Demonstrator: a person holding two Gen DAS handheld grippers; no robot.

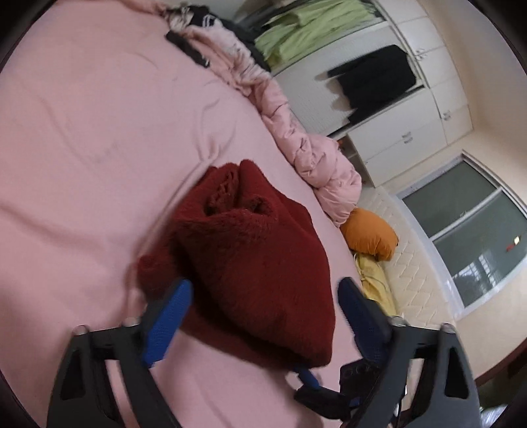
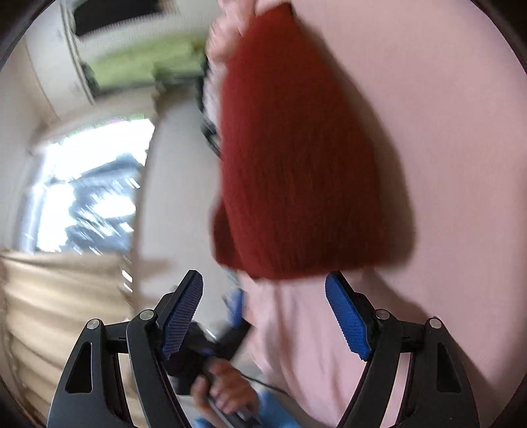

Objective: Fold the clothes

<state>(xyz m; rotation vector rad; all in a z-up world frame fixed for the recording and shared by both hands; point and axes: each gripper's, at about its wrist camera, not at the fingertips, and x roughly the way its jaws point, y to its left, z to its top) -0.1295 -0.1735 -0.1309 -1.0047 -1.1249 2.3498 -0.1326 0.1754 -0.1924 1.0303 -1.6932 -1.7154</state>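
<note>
A dark red fuzzy garment (image 1: 250, 260) lies folded into a thick bundle on the pink bed sheet (image 1: 82, 131). My left gripper (image 1: 263, 296) is open, its blue pads on either side of the bundle's near end, holding nothing. In the right wrist view the same red garment (image 2: 296, 164) is blurred on the pink sheet (image 2: 444, 131). My right gripper (image 2: 263, 293) is open and empty just short of the garment's near edge. The other gripper and the hand holding it (image 2: 217, 388) show below it.
A crumpled pink duvet (image 1: 296, 138) runs along the bed's far edge, with dark clothes (image 1: 210, 23) at its end. An orange pillow (image 1: 369, 233) and yellow cloth (image 1: 375, 280) lie on a white mattress beside the bed. A white wardrobe (image 1: 395, 108) and window (image 1: 477, 230) stand beyond.
</note>
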